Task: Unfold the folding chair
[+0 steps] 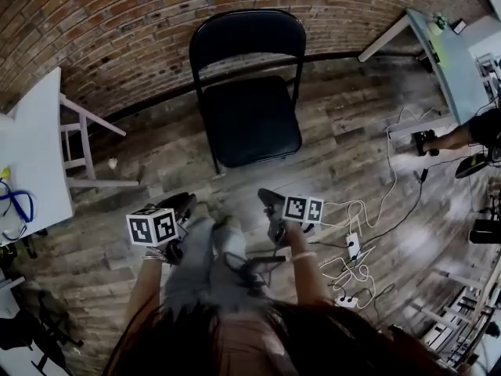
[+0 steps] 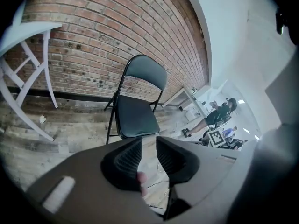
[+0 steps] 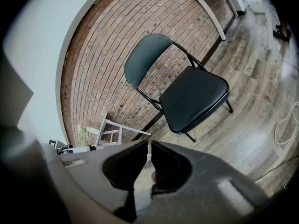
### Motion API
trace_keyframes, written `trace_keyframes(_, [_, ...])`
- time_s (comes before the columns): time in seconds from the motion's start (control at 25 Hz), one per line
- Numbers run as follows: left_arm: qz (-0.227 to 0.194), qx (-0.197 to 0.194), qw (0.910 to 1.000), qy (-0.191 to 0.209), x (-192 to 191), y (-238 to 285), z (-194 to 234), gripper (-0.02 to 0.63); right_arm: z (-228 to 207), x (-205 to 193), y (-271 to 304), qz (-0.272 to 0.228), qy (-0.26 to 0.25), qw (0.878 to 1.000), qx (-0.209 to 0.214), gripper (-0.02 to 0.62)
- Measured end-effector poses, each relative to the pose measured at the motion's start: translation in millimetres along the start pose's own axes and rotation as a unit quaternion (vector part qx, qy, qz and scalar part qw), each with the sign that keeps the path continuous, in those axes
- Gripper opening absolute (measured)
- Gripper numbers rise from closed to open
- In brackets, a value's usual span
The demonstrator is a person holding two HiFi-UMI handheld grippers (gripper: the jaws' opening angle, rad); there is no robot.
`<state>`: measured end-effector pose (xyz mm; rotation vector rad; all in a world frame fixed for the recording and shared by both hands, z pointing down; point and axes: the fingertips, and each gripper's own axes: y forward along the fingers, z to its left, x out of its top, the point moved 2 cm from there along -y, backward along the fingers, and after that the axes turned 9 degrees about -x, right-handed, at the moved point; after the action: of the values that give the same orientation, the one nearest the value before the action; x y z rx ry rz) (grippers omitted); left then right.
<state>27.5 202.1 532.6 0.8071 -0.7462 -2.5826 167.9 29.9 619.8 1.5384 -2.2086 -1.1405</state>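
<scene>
The black folding chair [image 1: 250, 120] stands unfolded on the wooden floor, its back to the brick wall and its seat flat. It also shows in the left gripper view as the chair [image 2: 135, 118] and in the right gripper view as the chair [image 3: 194, 97]. Both grippers are held close to my body, well short of the chair and apart from it. My left gripper [image 1: 185, 204] has its jaws apart with nothing between them [image 2: 148, 148]. My right gripper [image 1: 270, 202] has its jaws nearly together, only a thin slit showing, and holds nothing [image 3: 149, 149].
A white table [image 1: 35, 147] with angled legs stands at the left, near the wall. Cables and a power strip [image 1: 352, 245] lie on the floor to the right. A second table [image 1: 446, 53] and a person [image 1: 470, 135] are at the far right.
</scene>
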Motion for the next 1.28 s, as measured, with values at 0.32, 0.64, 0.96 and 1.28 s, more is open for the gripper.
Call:
trace_keyframes(0.32, [-0.051,0.022,0.9983,0.014,-6,-34,-34,0.098,5,-2,-35,-0.001,-0.038,0.999,0.024,0.021])
trace_keyframes(0.64, [-0.038,0.006,0.9979,0.052,-14,-48,-61,0.094,18,12,-72,-0.055,-0.075,0.995,0.026,0.003])
trace_keyframes(0.96, [-0.022,-0.027,0.995,0.094,-16,-54,-87,0.074,23,-9,-100,-0.082,-0.108,0.991,-0.006,0.002])
trace_keyframes(1.28, [-0.016,-0.045,0.9939,0.099,-22,-83,-90,0.028,49,-41,-113,-0.109,-0.106,0.988,-0.016,0.002])
